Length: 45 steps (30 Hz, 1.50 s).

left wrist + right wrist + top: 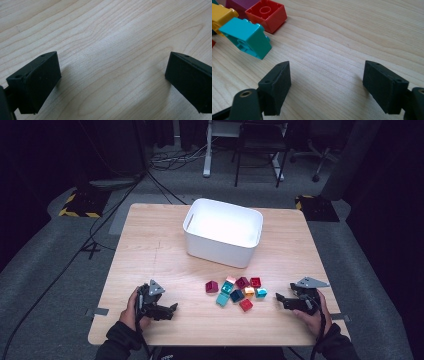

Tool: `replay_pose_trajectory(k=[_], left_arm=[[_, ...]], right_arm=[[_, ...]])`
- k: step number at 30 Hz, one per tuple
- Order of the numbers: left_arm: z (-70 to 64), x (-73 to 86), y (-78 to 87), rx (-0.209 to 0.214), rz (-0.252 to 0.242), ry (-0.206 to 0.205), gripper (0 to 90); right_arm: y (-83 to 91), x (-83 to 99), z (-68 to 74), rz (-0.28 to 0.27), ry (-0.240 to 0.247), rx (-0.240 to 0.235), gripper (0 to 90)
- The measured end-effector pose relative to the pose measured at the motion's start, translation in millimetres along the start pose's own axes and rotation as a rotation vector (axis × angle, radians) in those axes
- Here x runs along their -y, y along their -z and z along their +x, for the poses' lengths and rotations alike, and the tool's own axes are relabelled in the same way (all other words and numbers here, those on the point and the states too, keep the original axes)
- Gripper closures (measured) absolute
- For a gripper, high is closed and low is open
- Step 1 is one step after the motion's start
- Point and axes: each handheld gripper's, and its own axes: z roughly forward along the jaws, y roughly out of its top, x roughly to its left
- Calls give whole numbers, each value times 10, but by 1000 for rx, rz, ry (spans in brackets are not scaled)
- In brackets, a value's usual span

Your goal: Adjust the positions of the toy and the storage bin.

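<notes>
Two grippers rest low over the wooden table, one at each side of a heap of toy bricks. The left gripper is at about 7 o'clock on the table, held by the left hand; its jaws are spread wide with only bare wood between them. The right gripper is at about 4 o'clock, in the right hand, and its jaws are also released and hold nothing. The bricks lie between both grippers, nearer to the right one. In the right gripper view a turquoise brick lies tilted at 10 o'clock from the jaws, apart from them, with a red brick and a yellow brick behind it. A white bin stands at 12 o'clock from the heap.
</notes>
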Motion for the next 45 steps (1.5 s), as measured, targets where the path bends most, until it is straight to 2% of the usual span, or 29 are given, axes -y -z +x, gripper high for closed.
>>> replay_pose_trajectory(k=[3,5,6,8,10,12,14,15,19,23,27,29,31,41,44,45], left_arm=[[11,9,2,4,-6,-6,3],[24,23,13,25,3,-9,3],[41,29,24,20,-1,-28,3],[63,58,39,47,-2,-40,4],[92,84,73,40,1,-54,4],[100,116,86,61,-6,-56,4],[115,134,107,63,-6,-68,5],[108,144,116,69,6,-57,5],[138,137,112,89,8,-83,0],[138,138,112,88,7,-84,1],[142,138,116,73,1,-85,1],[145,138,118,69,1,-79,1],[146,139,114,67,1,-72,1],[147,141,118,59,2,-57,1],[134,153,121,61,4,-38,4],[145,153,126,48,-2,-56,5]], right_arm=[[4,4,6,-2,2,-7,231],[6,6,10,-3,2,-7,231],[9,9,7,-2,9,-5,231],[14,14,7,-1,13,-8,228],[13,13,6,-1,14,-9,226],[10,11,3,1,15,-15,215],[-1,-1,8,3,15,-25,201],[-1,-1,8,3,15,-25,201],[15,-10,7,6,12,-27,232],[85,-60,-9,-34,-10,-52,228],[227,-204,41,-88,22,-84,222],[258,-237,58,-94,37,-86,231],[320,-335,117,-133,56,-93,255],[350,-709,207,-166,96,-97,282],[378,-854,218,-185,110,-106,282],[382,-891,222,-189,111,-115,282]])
